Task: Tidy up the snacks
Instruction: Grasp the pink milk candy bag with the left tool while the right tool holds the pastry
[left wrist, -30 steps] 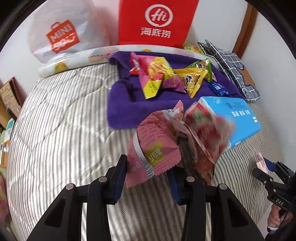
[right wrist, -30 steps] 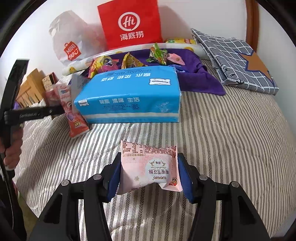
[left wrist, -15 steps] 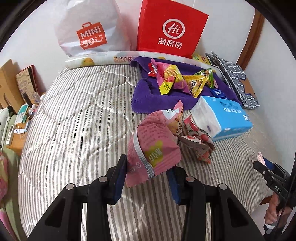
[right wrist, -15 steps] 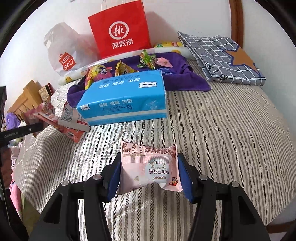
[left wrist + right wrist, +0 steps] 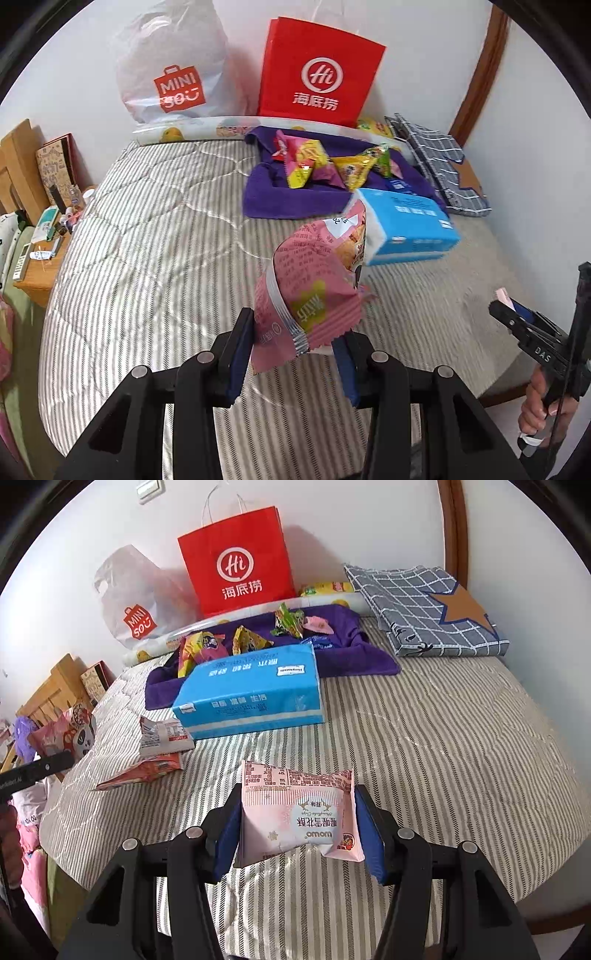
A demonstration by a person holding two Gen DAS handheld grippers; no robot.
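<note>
Left wrist view: left hand-held gripper (image 5: 293, 354) clamps pink snack packet (image 5: 308, 291), held above striped bed (image 5: 155, 240). Blue tissue pack (image 5: 410, 229) just beyond it.
Right wrist view: right hand-held gripper (image 5: 297, 829) grips pale pink snack pack (image 5: 299, 812) above bed; two loose packets (image 5: 155, 749) lie beside tissue pack.

Left gripper (image 5: 291, 350): seen from its own camera at 6 o'clock, both black arms angled toward 12 o'clock, blue pads pressed against a pink packet (image 5: 306, 291). Right gripper (image 5: 299, 827): likewise posed, pads clamped on a pale pink packet (image 5: 299, 816). In the left view, the right gripper is seen at 4 o'clock, gripped by a hand (image 5: 539, 406).
</note>
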